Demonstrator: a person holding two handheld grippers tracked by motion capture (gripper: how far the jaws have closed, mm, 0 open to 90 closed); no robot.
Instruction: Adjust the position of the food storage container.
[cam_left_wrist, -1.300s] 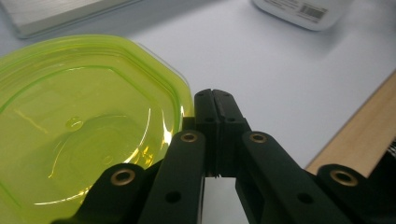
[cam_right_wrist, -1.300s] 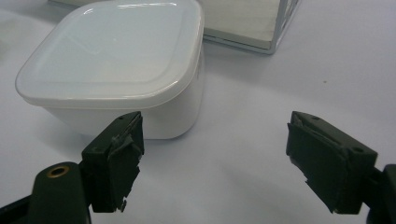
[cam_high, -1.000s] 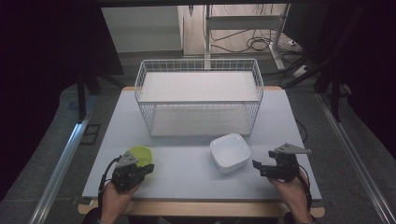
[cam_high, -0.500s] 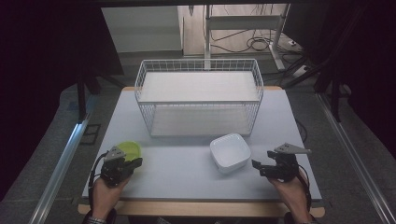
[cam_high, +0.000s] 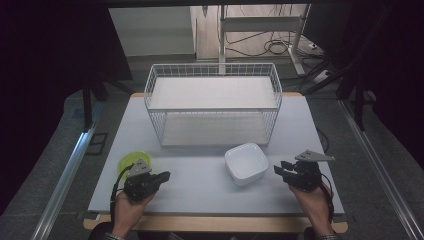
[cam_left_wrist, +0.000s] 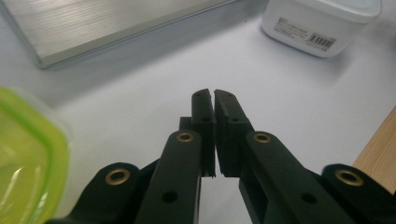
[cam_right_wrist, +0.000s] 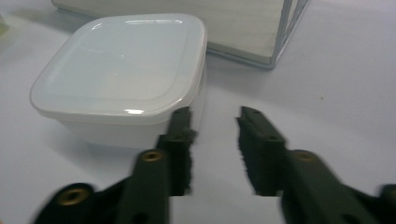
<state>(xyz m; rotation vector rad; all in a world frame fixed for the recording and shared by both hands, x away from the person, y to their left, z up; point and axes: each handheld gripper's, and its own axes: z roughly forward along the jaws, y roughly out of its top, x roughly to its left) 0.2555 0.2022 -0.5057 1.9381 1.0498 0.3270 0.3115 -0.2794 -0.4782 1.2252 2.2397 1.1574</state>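
**White plastic tub still waiting on the table, nothing in the basket yet**

White was pretty much the whole scene from the high view: pale table (cam_high: 200, 175), a white wire basket (cam_high: 213, 107) standing at the far middle with nothing on either level, and a lidded white container (cam_high: 246, 163) sitting just in front of its right corner. The right gripper (cam_high: 278, 169) sat just to the right of that container, pointing at it but apart from it. The left gripper (cam_high: 165, 175) rested near the front left, with a lime green container (cam_high: 129, 161) right behind it.

Left gripper view: the left gripper (cam_left_wrist: 214, 98) had its jaws pressed together with nothing between them. The green lid (cam_left_wrist: 25, 158) filled the left edge, clearly not gripped, and the white container (cam_left_wrist: 322, 23) sat well off at the top right.

Right gripper view: the right gripper (cam_right_wrist: 214, 122) had its jaws partway apart and had just been closing, with only bare table between them. The white container (cam_right_wrist: 121, 74) was close ahead and a bit left, not touched as far as I could tell. The basket's corner (cam_right_wrist: 285, 32) stood behind.

So my read: basically the start. Neither container was picked up, and both presumably have to go into the basket. The grab, lift and placing are all left.
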